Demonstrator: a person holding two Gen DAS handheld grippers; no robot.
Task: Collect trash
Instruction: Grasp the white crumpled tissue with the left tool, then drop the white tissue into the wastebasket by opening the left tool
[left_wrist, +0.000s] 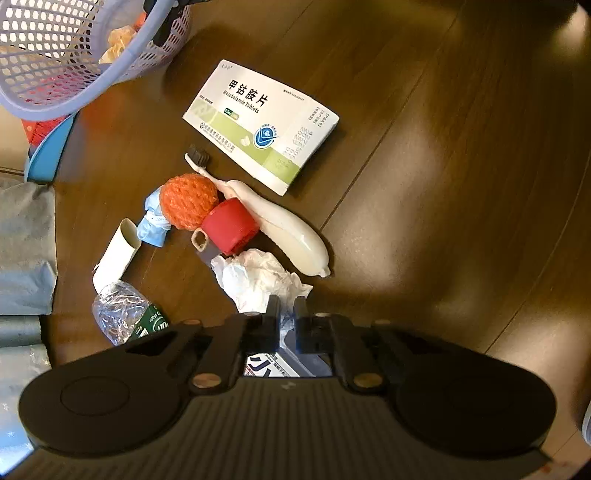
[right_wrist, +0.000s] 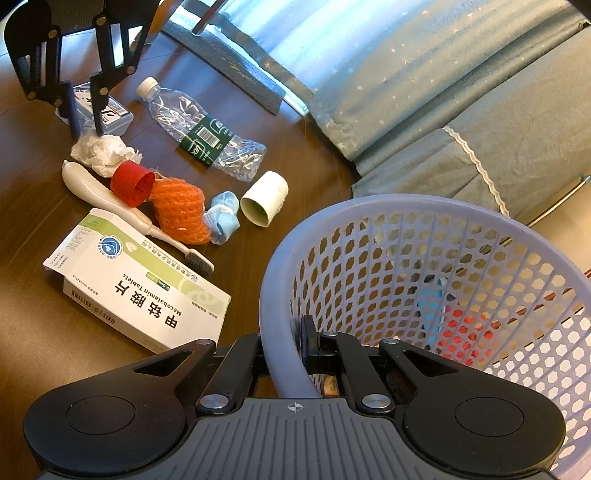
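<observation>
Left wrist view: the left gripper is lowered over a crumpled white tissue, its two fingers set close together with a fold of the tissue between the tips — whether they pinch it cannot be told from here. The tissue lies on the dark wooden floor, touching the butt of a white toothbrush with dark bristles. A red cap rests against the brush, with an orange foam net and a blue mask beside it. A white tube and a crushed clear bottle lie to the left. A white and green tablet box lies flat beyond the pile. The lilac basket stands at the upper left.

Right wrist view: the right gripper is clamped on the basket's rim, one finger inside the mesh wall and one outside. Red and blue things show through the basket's holes. Across the pile, the left gripper's tips reach the top of the tissue — a narrow gap remains between them. A small clear box sits just behind.
</observation>
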